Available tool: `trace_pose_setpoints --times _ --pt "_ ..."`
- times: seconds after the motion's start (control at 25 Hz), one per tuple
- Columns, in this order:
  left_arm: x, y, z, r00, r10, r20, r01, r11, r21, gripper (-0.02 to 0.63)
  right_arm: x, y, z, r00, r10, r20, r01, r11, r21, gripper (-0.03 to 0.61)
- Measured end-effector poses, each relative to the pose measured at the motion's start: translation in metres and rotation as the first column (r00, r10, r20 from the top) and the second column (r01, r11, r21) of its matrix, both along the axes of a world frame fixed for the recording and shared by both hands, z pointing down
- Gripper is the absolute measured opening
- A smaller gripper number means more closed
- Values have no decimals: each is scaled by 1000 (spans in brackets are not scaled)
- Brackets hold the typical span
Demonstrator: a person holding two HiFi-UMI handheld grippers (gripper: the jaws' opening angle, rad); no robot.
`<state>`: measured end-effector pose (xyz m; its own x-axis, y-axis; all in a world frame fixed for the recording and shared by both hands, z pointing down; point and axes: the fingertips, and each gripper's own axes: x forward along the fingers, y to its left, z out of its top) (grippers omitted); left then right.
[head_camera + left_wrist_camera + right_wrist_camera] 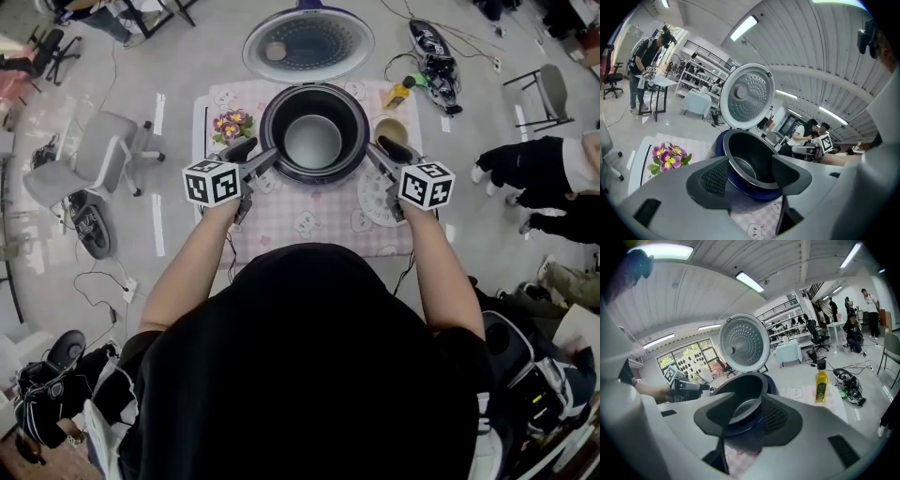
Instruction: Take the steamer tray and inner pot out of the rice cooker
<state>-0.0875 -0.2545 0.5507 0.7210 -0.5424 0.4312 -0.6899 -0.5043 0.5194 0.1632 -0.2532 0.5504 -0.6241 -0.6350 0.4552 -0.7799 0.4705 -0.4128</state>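
The dark blue rice cooker (272,141) stands open on the pink checked cloth, its lid (307,42) tipped back. The dark inner pot (313,141) sits inside it. A white perforated steamer tray (375,202) lies on the cloth right of the cooker. My left gripper (258,155) is at the cooker's left rim. In the left gripper view its jaws (751,174) stand wide apart with the pot rim (750,154) ahead between them, not pressed. My right gripper (380,155) is at the right rim, jaws (747,416) apart around the pot's edge (740,394) without gripping it.
Purple flowers (232,124) sit left of the cooker. A yellow oil bottle (398,94) and a small bowl (390,129) stand at the right back. Grey chairs (94,155), cables and people surround the small table (199,122).
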Motion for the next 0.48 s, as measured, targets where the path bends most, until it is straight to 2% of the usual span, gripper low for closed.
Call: trace_pose_setpoints --times 0.28,0.48 --pt "8 -15 21 1000 -5 23 7 998 -59 295 -6 -14 20 1000 -3 -23 2 999 -48 186" --pt "14 -21 26 1000 -10 -14 8 995 -98 278 -12 -24 34 1000 8 -25 -11 996 -93 193"
